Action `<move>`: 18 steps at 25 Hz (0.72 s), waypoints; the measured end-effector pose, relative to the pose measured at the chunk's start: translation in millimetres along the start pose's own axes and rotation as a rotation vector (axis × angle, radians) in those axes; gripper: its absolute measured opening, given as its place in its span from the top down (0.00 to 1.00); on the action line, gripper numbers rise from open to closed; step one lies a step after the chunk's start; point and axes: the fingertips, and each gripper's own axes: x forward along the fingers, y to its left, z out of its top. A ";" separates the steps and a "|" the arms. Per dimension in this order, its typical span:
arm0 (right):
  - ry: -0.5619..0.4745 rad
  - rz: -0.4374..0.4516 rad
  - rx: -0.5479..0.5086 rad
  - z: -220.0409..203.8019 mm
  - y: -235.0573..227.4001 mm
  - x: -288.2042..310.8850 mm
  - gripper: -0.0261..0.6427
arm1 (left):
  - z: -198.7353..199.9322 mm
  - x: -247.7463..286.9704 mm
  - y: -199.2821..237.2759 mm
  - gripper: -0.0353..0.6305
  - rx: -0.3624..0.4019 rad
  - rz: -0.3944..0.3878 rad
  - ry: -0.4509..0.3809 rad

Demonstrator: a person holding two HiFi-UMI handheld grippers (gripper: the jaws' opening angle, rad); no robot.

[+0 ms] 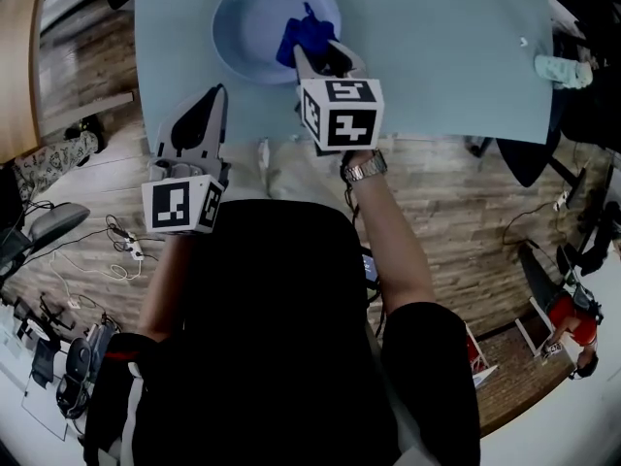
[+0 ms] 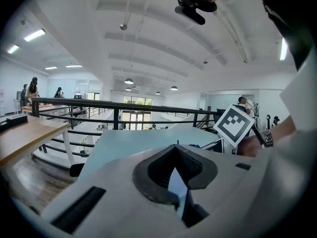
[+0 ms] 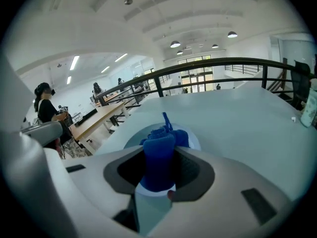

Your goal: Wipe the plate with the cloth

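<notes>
Right gripper [image 1: 325, 54]: you are clamping its jaws onto the bunched, deep-blue fabric cloth [image 1: 306, 35]. The roll is filling the gap between the dark pads in the right gripper view.

Left gripper [image 1: 209, 105]: you are holding it with jaws closed together and nothing between them. It is hanging at the lower-left edge of the pale blue-grey table [image 1: 437, 56], apart from the work.

Location: the cloth is lying in the right half of the round, pale blue, shallow plate [image 1: 247, 17], at the upper centre of the head view. Whether it is pressing on the plate's surface is not clear.

Handling, as a judgement: the cloth is looking soft and light, so it is likely folding and trailing rather than pushing stiffly. The present mid-bundle grip is looking sound. The plate is looking smooth and rigid and is possibly sliding under sideways wiping, since nothing is bracing it.

Orientation: the cloth's long axis is running along the right jaws, from the grip towards the upper left of the head view. A small tail is pointing to the top of the frame.
</notes>
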 end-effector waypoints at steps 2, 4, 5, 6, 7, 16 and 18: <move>-0.035 0.013 -0.010 7.5 5.1 -13.2 0.78 | 4.4 -4.7 -4.6 0.95 0.004 -0.006 -0.010; -0.054 0.031 -0.013 10.3 11.9 -26.4 0.78 | 6.9 -10.8 -8.5 0.94 0.008 -0.008 -0.013; -0.061 0.039 -0.009 10.7 15.4 -33.2 0.78 | 7.7 -13.9 -10.3 0.95 0.008 -0.008 -0.013; -0.068 0.048 -0.004 10.9 19.1 -40.1 0.78 | 8.9 -16.9 -11.7 0.95 0.008 -0.008 -0.013; -0.077 0.058 0.000 11.4 23.4 -46.7 0.78 | 10.6 -19.9 -12.5 0.95 0.009 -0.008 -0.015; -0.218 0.152 -0.061 33.1 65.0 -100.0 0.78 | 28.0 -41.5 -14.4 0.95 0.021 -0.024 -0.045; -0.255 0.175 -0.097 38.4 76.0 -111.2 0.78 | 28.0 -48.3 -12.5 0.95 0.026 -0.025 -0.045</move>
